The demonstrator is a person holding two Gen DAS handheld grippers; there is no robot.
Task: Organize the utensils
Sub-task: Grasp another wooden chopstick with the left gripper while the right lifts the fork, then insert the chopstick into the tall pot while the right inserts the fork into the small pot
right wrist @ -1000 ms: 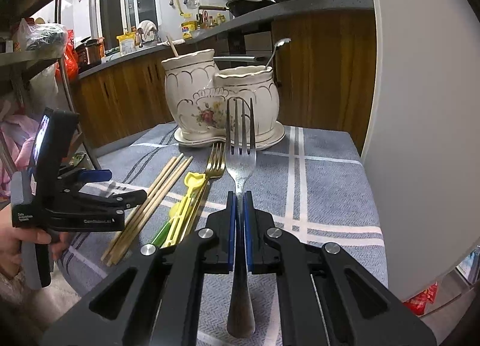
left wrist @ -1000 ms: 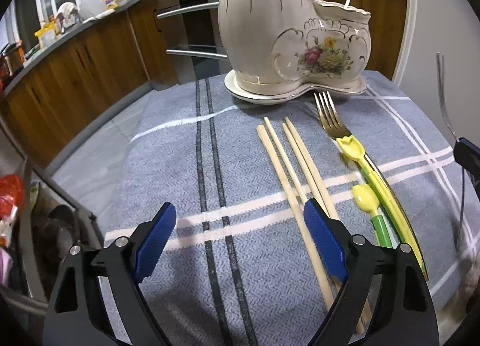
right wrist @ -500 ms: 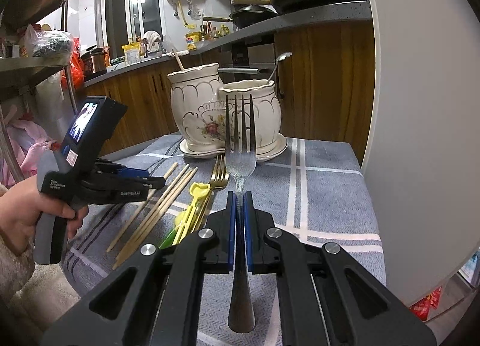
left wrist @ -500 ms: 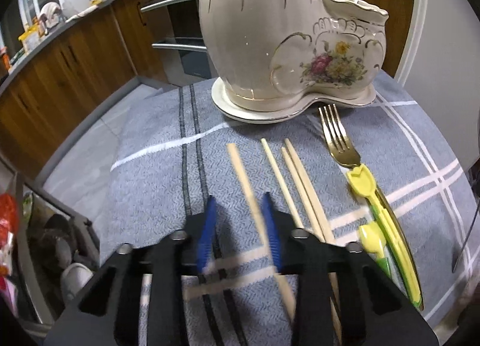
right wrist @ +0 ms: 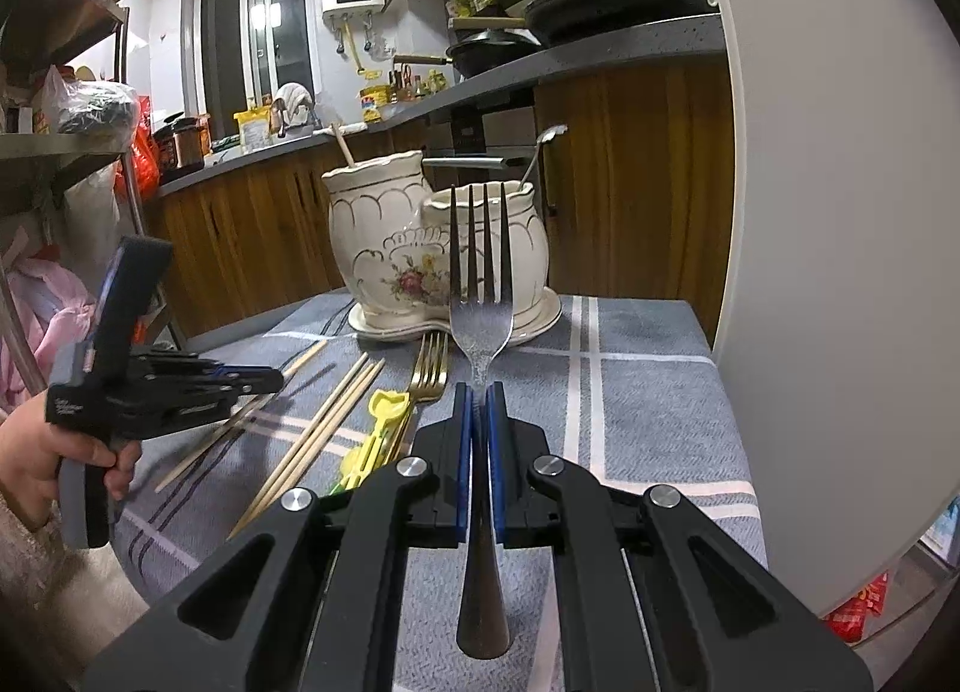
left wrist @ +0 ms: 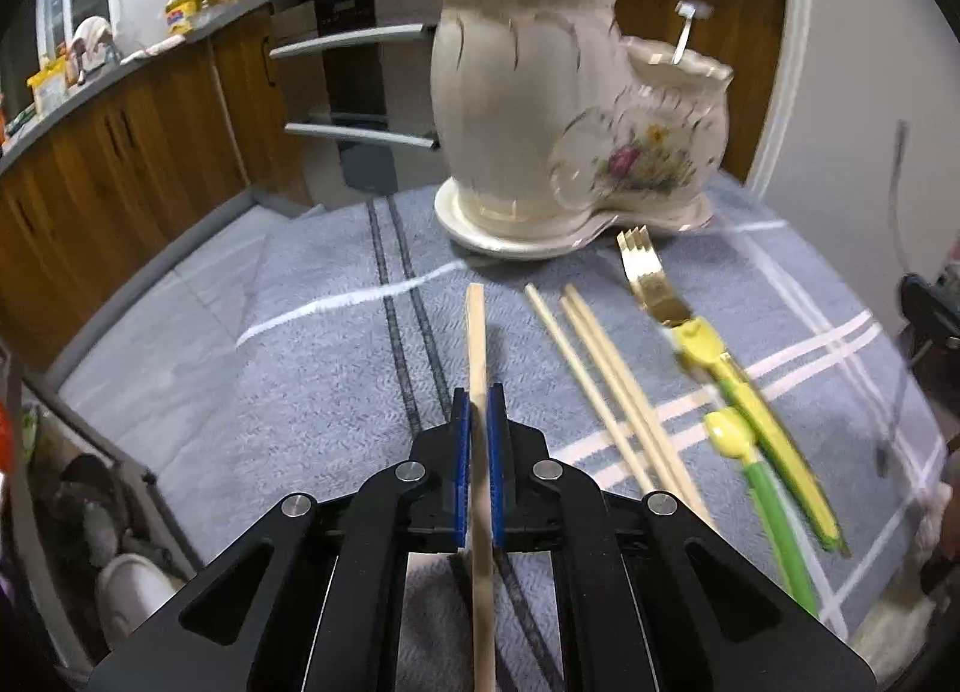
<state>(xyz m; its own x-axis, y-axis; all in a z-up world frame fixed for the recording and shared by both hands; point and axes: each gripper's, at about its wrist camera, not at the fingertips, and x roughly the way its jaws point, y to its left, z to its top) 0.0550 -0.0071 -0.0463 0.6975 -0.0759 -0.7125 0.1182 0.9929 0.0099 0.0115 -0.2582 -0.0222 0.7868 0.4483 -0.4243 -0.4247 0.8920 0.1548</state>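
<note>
Clamping a chopstick (left wrist: 478, 368) between closed blue pads, the left gripper (left wrist: 478, 410) hovers above the cloth (left wrist: 300, 392); the right gripper (right wrist: 479, 410) pinches a fork (right wrist: 481, 326) upright.

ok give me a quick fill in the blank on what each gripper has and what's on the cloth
1. The left gripper is shut on a wooden ____.
2. The right gripper holds a silver ____ with its tines pointing up.
3. The gold fork lying on the cloth has a ____ handle.
4. Loose chopsticks lying on the cloth: ____.

Missing words: chopstick; fork; yellow; three
</note>
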